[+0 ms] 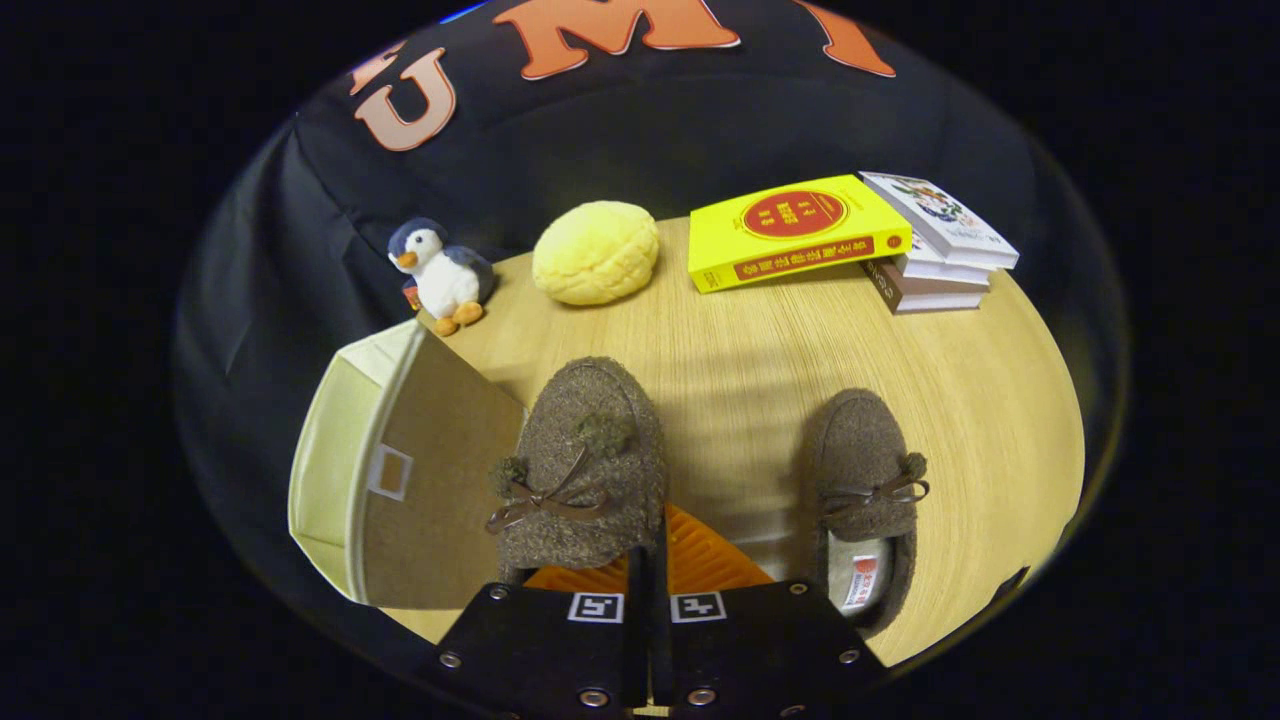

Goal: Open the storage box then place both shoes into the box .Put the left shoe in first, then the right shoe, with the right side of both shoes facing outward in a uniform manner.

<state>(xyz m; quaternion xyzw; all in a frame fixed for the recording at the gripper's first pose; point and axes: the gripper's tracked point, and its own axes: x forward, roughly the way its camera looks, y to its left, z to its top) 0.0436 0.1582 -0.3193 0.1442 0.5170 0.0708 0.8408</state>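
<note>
My gripper (650,565) is shut on a brown fuzzy shoe (585,460) with a bow and pompoms. Its fingers pinch the shoe's rear rim, and the toe points away from me above the table. The second brown shoe (860,480) rests on the wooden table (760,340) to the right of the fingers, toe away from me, its pale lining and tag showing. The storage box (400,470) stands just left of the held shoe, with cream walls and a brown panel that carries a small white label frame.
Beyond the shoes, along the table's far edge, sit a plush penguin (440,270), a yellow bun-shaped toy (597,251), and a yellow book (795,232) leaning on a stack of books (940,250). The box sits at the table's left edge.
</note>
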